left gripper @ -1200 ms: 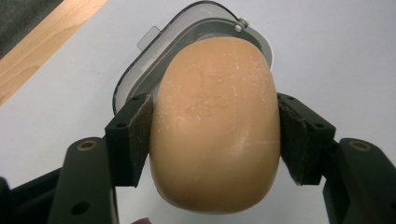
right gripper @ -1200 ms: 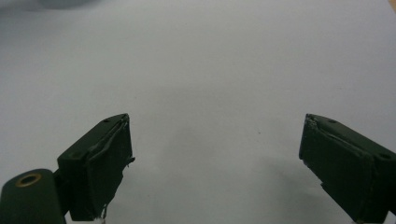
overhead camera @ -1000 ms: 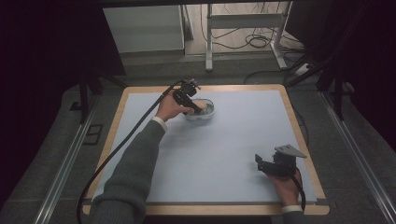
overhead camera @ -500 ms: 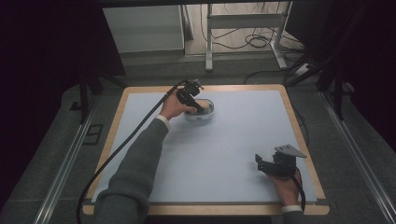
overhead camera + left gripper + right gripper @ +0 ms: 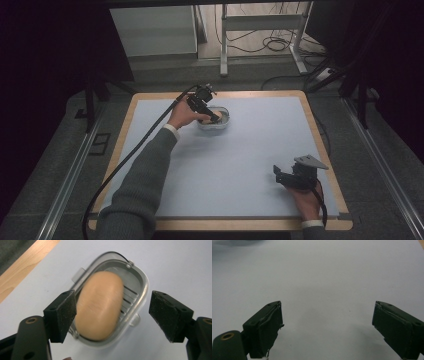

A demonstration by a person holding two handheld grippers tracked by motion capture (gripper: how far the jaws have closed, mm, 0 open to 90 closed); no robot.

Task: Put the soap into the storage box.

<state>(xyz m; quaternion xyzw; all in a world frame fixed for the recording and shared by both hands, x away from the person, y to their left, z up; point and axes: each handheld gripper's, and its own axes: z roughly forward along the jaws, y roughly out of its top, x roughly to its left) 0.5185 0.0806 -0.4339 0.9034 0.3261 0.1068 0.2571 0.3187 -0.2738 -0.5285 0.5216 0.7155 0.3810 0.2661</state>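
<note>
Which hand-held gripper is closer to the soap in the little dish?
The left hand-held gripper. It hangs right over the soap in the dish, its jaws having just opened off it. The right hand-held gripper waits far away, at the table's near right corner.

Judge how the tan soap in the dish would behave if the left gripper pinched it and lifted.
The soap is a smooth rounded oval, so it would probably slip or squirm between flat pads. It looks solid, likely stiff and fairly heavy for its size. It lies loose in the dish, which looks light and might shift. The left gripper has just been opening, one pad close beside the soap.
</note>
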